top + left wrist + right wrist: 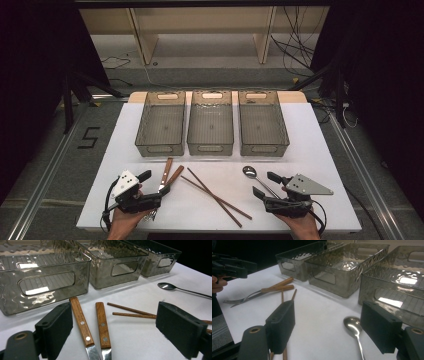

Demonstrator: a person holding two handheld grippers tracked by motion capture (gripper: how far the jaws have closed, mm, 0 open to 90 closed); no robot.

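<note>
High view, left gripper spread wide around two wooden-handled utensils on the white table, right gripper spread around the spoon, nothing pinched.

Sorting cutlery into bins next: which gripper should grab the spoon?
Right. The right gripper sits open beside the spoon, which lies between its jaws in its own view; the left gripper is by the wooden-handled cutlery.

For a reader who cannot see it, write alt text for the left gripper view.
Two wooden-handled utensils lie side by side on a white table between the left gripper's open black jaws. Two chopsticks lie to their right, a spoon farther off, and three clear bins stand behind.
</note>
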